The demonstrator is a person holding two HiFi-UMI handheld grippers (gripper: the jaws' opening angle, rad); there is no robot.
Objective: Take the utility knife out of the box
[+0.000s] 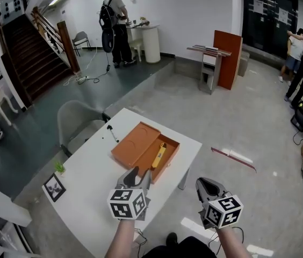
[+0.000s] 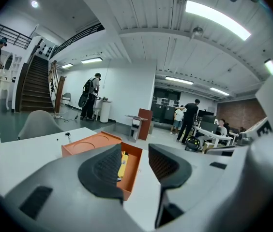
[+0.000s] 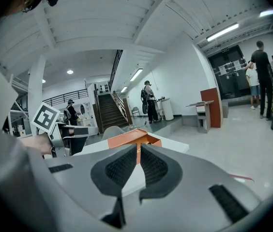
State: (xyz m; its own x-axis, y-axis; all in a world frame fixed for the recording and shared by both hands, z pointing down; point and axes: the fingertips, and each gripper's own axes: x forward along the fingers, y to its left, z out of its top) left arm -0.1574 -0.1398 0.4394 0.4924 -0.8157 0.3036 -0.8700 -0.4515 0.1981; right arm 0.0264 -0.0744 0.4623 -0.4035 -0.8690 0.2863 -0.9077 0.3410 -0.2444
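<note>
An open orange box [image 1: 171,163] sits on the white table [image 1: 98,198], its lid [image 1: 134,142] lying flat against its left side. A yellow utility knife [image 1: 160,155] lies inside the box. My left gripper [image 1: 141,174] hovers just short of the box's near end, open with nothing between its jaws; in the left gripper view the knife [image 2: 123,162] shows just past its left pad [image 2: 106,170]. My right gripper [image 1: 203,184] hangs off the table's right edge, shut and empty. In the right gripper view the box [image 3: 137,138] stands behind the closed pads [image 3: 122,167].
A black pen [image 1: 112,134] lies on the table left of the lid. A small plant [image 1: 59,167] and a framed picture [image 1: 54,187] stand at the table's left corner. A grey chair [image 1: 79,120] is behind the table. People stand far off across the room.
</note>
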